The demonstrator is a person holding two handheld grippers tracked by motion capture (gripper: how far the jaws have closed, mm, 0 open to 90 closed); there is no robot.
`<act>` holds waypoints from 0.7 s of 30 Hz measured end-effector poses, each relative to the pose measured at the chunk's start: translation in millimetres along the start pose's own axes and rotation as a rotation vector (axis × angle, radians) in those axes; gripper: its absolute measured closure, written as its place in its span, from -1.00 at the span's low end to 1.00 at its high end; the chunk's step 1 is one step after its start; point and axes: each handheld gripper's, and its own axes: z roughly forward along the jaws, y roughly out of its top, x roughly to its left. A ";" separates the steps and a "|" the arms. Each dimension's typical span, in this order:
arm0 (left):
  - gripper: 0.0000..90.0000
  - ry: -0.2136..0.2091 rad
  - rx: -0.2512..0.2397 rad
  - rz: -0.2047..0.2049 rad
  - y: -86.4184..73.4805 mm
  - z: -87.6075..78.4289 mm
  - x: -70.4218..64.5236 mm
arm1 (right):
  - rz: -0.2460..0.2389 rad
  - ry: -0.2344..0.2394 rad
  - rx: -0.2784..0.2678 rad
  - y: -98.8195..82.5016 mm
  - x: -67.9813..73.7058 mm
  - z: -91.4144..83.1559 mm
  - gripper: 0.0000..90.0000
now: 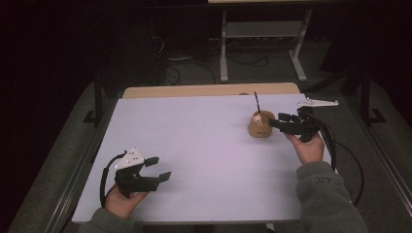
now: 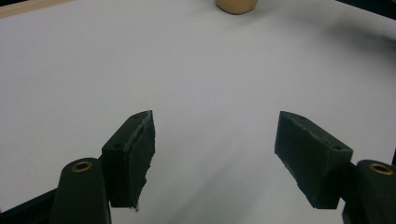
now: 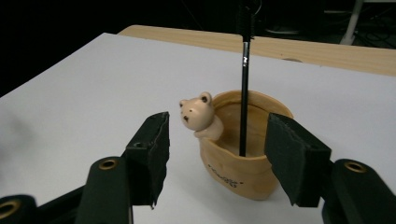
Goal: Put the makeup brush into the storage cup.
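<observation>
Right jaws spread, just short of the pen cup

The right gripper (image 3: 215,158) has its jaws apart, holding nothing; draw straight back so neither pad nudges the cup. Just ahead on the counter (image 1: 194,141) stands a tan pen holder (image 3: 243,154) with a bear figure on its rim, black pen (image 3: 244,100) upright inside. The left gripper (image 2: 215,154) rests spread, well apart from it.
</observation>
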 end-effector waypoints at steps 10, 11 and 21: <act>-0.39 0.004 -0.003 -0.013 -1.3 -1.6 3.6 | -0.020 0.015 0.011 -6.2 10.8 -8.3 -0.24; -0.39 0.004 -0.003 -0.013 -1.3 -1.6 3.6 | -0.025 0.013 0.016 -6.9 12.4 -8.4 -0.24; -0.41 0.004 0.003 -0.018 -1.8 -1.6 5.6 | -0.056 0.029 0.028 -16.7 23.2 -11.9 -0.28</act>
